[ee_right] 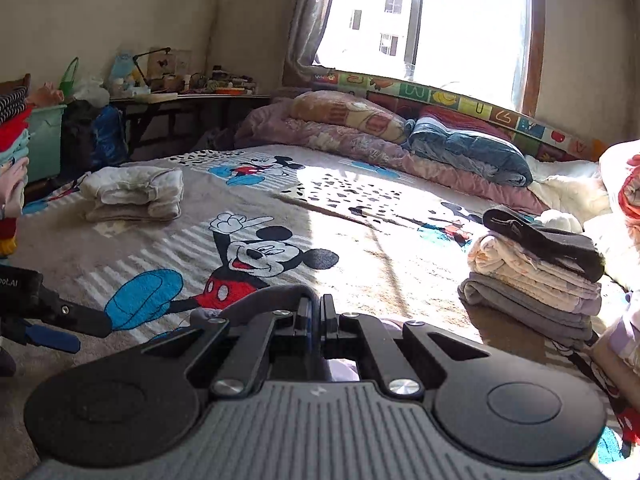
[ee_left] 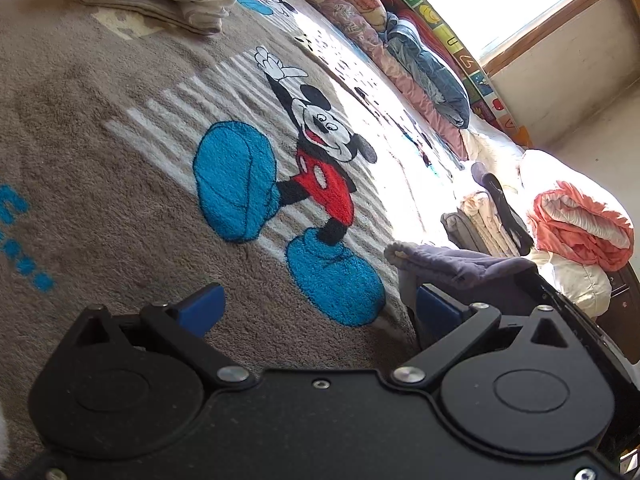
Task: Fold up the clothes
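The right tongs (ee_right: 316,320) are pinched on a grey garment (ee_left: 460,266), which lies just right of the left tongs (ee_left: 320,304), spread wide and empty. Its long axis is probably sideways, though mostly hidden.

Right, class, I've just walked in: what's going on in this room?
A person is folding clothes on a bed covered by a cartoon-mouse blanket, using a handheld claw in each hand. The right claw is shut on a grey-purple garment. The left claw is open and holds nothing. One folded stack sits to the right, and a folded white pile lies further back.
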`<state>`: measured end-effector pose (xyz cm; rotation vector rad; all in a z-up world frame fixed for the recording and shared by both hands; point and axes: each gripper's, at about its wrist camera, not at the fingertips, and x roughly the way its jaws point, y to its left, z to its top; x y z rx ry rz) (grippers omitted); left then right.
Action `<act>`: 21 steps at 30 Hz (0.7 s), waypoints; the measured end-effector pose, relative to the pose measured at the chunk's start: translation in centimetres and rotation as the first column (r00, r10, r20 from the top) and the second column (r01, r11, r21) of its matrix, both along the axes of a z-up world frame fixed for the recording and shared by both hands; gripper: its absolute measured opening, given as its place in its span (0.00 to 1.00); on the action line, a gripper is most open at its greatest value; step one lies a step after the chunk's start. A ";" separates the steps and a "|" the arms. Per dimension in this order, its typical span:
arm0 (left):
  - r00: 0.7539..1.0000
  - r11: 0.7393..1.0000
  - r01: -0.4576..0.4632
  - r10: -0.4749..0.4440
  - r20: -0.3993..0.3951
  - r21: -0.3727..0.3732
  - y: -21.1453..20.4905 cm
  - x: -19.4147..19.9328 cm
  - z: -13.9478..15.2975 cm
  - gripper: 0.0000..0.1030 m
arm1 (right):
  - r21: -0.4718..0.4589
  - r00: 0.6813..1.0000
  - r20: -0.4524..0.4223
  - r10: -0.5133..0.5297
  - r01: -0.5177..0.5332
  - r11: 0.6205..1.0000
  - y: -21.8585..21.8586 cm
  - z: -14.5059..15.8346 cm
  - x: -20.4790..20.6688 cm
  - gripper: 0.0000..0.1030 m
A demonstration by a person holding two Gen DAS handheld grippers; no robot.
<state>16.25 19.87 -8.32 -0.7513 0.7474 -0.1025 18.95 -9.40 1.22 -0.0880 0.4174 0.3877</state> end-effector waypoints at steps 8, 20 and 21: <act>1.000 0.999 0.023 -0.023 -0.012 0.024 -1.5 0.8 -0.4 0.99 | 0.413 0.979 -0.060 -0.194 0.201 0.888 -11.7 0.1 -1.4 0.04; 0.995 0.992 0.103 -0.102 -0.012 0.068 -5.6 2.5 -0.9 0.99 | 0.655 0.886 -0.223 -0.408 0.446 0.610 -24.5 -6.2 -6.2 0.05; 0.994 0.991 0.110 -0.109 -0.013 0.071 -5.9 2.7 -0.9 0.99 | 0.660 0.878 -0.233 -0.419 0.459 0.595 -25.2 -6.8 -6.5 0.05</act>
